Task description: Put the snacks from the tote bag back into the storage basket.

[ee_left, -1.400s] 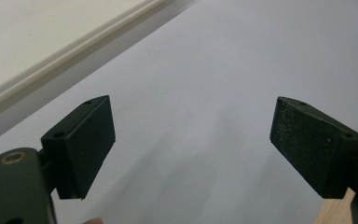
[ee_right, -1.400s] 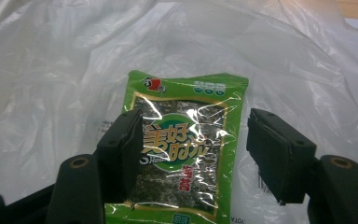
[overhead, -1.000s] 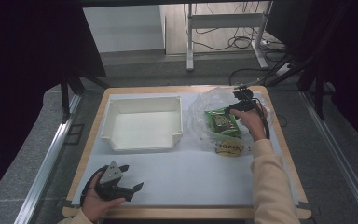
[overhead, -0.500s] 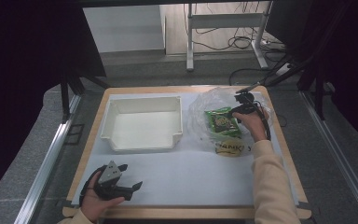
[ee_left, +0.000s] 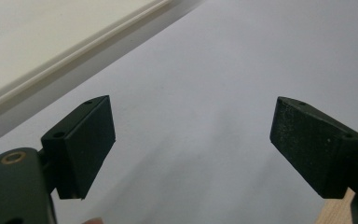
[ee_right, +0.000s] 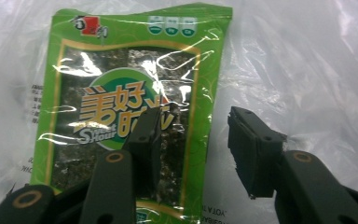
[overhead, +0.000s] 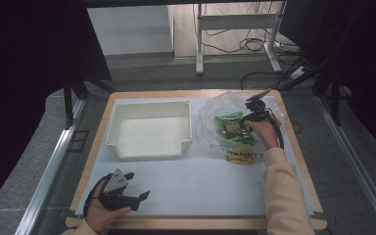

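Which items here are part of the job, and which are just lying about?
Likely in play:
right gripper, open over the green snack packet
clear plastic bag
yellow packet
white tray, empty

Idle or background:
left gripper, open over bare mat
metal stand, floor cables

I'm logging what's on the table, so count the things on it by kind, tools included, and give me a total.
Handheld tools: 2, left tool and right tool
White trays: 1, white tray
Clear plastic bags: 1, clear plastic bag
Snack packets: 2, green packet and yellow packet
Total: 6
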Tool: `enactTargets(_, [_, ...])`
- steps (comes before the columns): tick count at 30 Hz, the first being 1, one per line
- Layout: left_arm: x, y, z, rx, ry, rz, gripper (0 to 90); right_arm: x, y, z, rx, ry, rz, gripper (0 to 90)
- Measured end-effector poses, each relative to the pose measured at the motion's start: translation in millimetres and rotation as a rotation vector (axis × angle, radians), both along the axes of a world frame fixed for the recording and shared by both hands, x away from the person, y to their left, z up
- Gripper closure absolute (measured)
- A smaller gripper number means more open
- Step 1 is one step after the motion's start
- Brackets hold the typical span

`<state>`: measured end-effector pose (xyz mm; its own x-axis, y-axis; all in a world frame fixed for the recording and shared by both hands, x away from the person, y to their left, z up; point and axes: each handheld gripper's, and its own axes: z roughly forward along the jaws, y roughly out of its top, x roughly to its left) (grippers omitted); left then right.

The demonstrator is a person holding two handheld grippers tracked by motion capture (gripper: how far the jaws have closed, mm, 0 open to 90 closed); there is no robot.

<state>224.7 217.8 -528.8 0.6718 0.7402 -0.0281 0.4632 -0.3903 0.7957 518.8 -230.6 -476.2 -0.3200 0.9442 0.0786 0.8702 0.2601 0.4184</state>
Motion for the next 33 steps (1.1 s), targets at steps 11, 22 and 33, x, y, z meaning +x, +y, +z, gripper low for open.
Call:
enactTargets(11, [-0.1,-1.1,-0.5,0.009,0.003,-0.005,14.1,3.5,-1.8,-7.2,0.003,0.042,-0.016,65.2])
enactTargets(22, [-0.8,-2.7,-0.6,0.010,0.004,-0.010,14.0,4.6,8.2,-9.8,-0.006,0.077,-0.051,79.2])
enactTargets(33, [-0.6,-1.9,-0.1,0.009,0.001,-0.007,14.1,1.7,9.3,-9.7,0.006,0.056,-0.108,86.4])
